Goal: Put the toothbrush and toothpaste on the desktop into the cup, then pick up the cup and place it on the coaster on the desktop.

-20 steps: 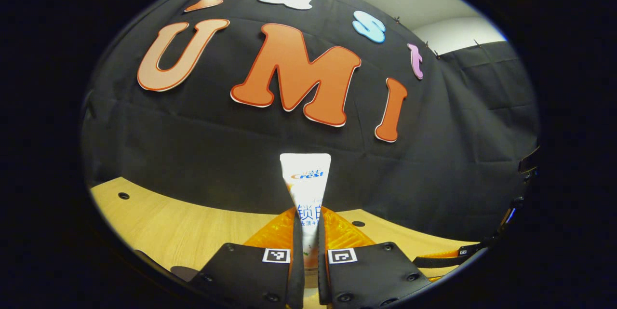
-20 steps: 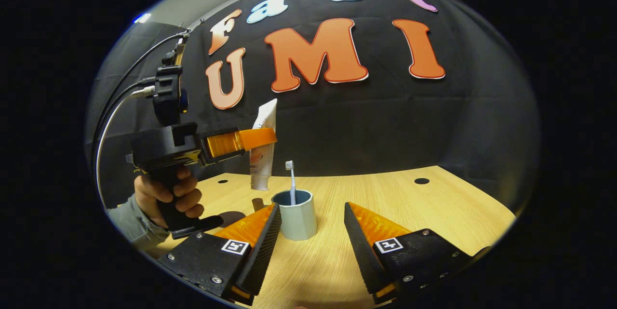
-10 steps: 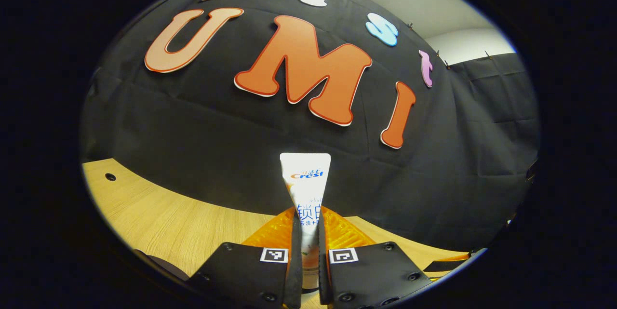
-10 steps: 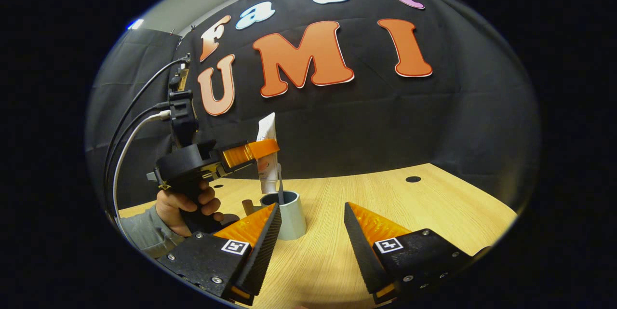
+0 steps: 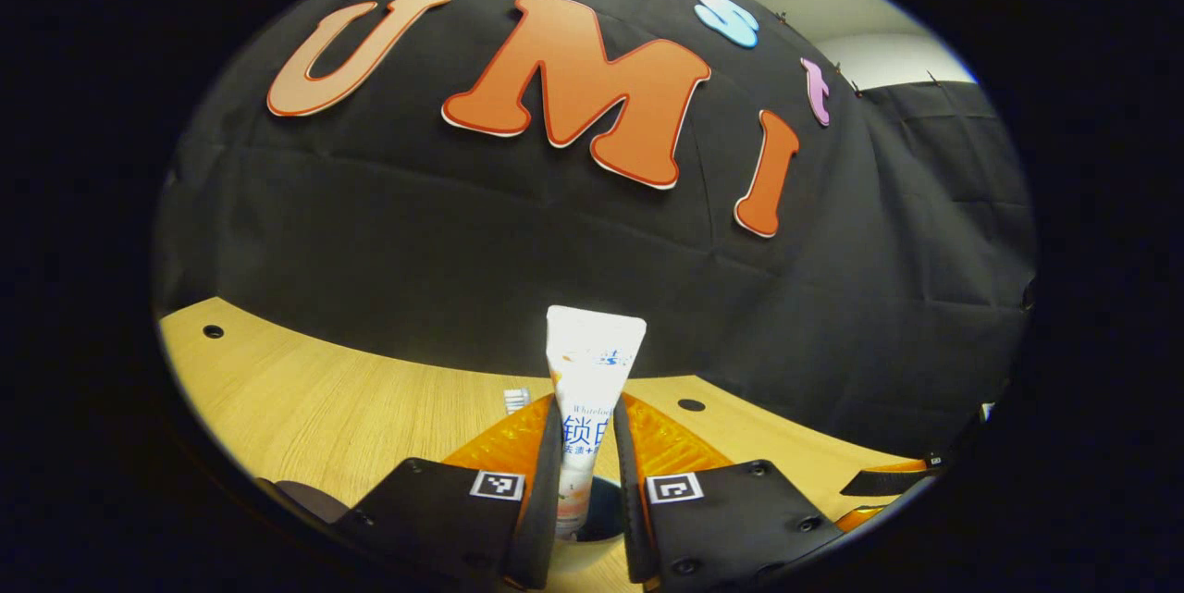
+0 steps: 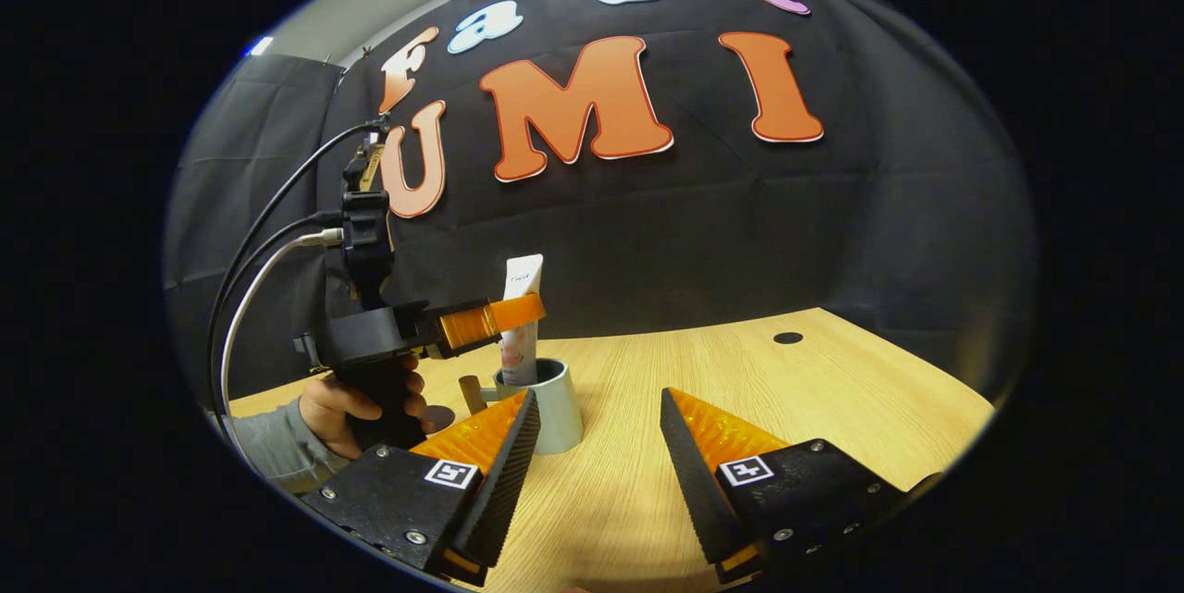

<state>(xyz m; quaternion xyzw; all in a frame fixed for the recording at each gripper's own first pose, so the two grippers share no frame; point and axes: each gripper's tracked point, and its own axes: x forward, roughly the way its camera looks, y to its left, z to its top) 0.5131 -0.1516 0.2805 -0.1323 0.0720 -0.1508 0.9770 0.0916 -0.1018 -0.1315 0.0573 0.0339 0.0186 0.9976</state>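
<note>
The white toothpaste tube (image 5: 592, 371) stands upright between the orange fingers of my left gripper (image 5: 587, 403), its lower end inside the cup's dark mouth (image 5: 597, 505). The fingers have parted a little and the tube sits loosely between them. The toothbrush's bristle head (image 5: 514, 401) pokes up just left of the fingers. In the right gripper view the pale grey-green cup (image 6: 555, 408) stands on the wooden table with the tube (image 6: 523, 315) in it, and the left gripper (image 6: 504, 314) is level with the tube's middle. My right gripper (image 6: 592, 445) hangs open and empty, close in front of the cup.
A brown round coaster (image 6: 437, 417) lies flat on the table left of the cup, near the hand (image 6: 356, 399) that holds the left gripper. A small brown upright piece (image 6: 470, 392) stands beside the cup. The wooden table (image 6: 740, 389) stretches bare to the right, up to a round hole (image 6: 788, 338).
The left gripper has come down and brought the tube's lower end into the cup. Its fingers have spread a little and the tube has slid down between them. The right gripper has barely moved.
</note>
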